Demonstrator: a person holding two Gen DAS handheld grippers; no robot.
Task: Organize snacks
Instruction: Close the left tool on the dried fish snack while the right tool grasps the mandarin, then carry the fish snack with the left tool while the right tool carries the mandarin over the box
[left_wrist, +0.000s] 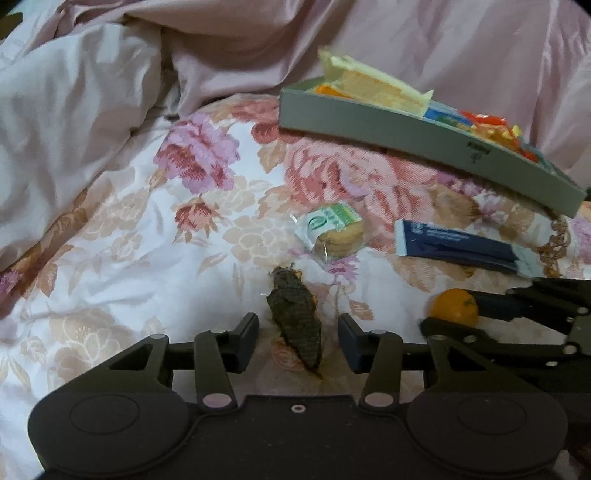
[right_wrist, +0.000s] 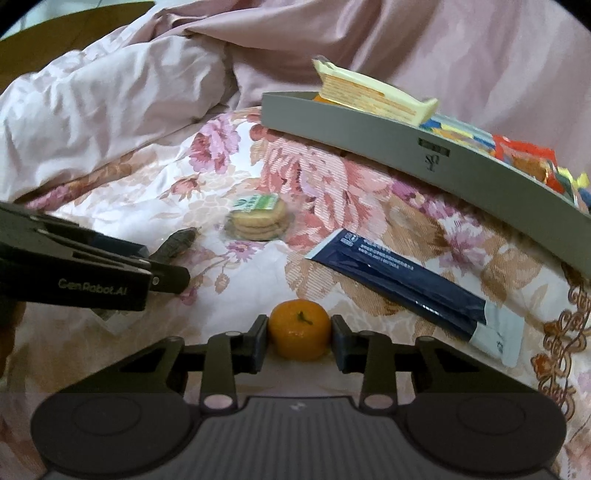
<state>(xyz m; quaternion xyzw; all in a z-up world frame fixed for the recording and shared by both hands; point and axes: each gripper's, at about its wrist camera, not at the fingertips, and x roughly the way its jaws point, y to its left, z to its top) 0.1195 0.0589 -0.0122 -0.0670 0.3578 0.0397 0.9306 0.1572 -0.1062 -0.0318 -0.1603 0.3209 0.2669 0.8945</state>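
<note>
Orange mandarin (right_wrist: 299, 329) sits pinched in our right gripper (right_wrist: 299, 332) on the floral bedspread (left_wrist: 122, 258) while our left gripper (left_wrist: 298, 339), spread, straddles a dark wrapped snack (left_wrist: 295, 314); next, we judge, both lift to the grey tray (right_wrist: 369, 136).

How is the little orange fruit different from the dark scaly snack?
The small round orange mandarin is smooth and bright; the dark scaly wrapped snack is long and dull. The mandarin fills the right tongs; the snack leaves gaps inside the left tongs. Both lie on the floral bedspread.
</note>
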